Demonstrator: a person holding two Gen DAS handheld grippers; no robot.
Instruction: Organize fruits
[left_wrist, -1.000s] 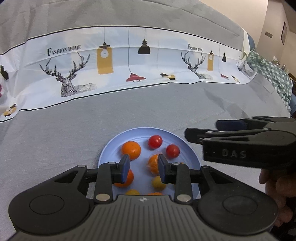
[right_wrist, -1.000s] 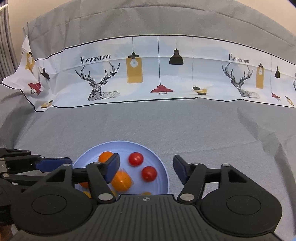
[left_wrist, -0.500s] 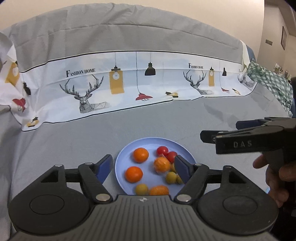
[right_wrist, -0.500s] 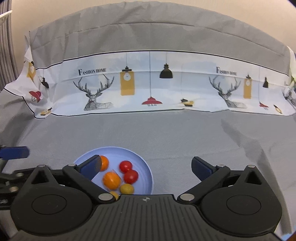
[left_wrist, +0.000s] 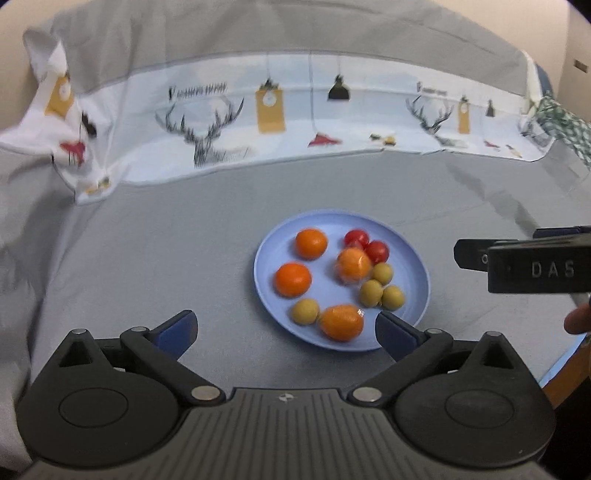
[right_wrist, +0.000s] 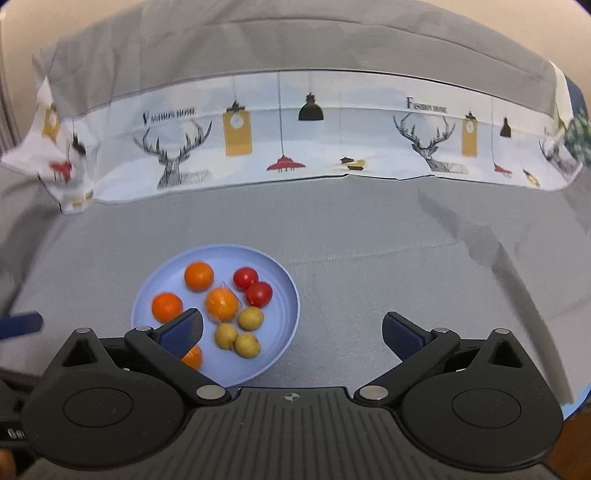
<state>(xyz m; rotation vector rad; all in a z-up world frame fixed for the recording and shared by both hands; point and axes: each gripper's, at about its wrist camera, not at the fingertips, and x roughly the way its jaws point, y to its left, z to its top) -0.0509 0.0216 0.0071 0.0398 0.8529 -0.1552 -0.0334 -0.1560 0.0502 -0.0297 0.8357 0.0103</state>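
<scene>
One pale blue plate (left_wrist: 415, 266) sits on the grey cloth (left_wrist: 184, 240), and all the fruit is in it: four oranges (left_wrist: 293, 279), two red tomatoes (left_wrist: 376, 250) at the far side, four yellow-green fruits (left_wrist: 371, 292) toward the right. The left gripper (left_wrist: 286, 330) hangs wide and empty just short of the plate's near edge. The right gripper (right_wrist: 291, 332) is spread wide too, holding nothing; the plate lies at its left finger.
</scene>
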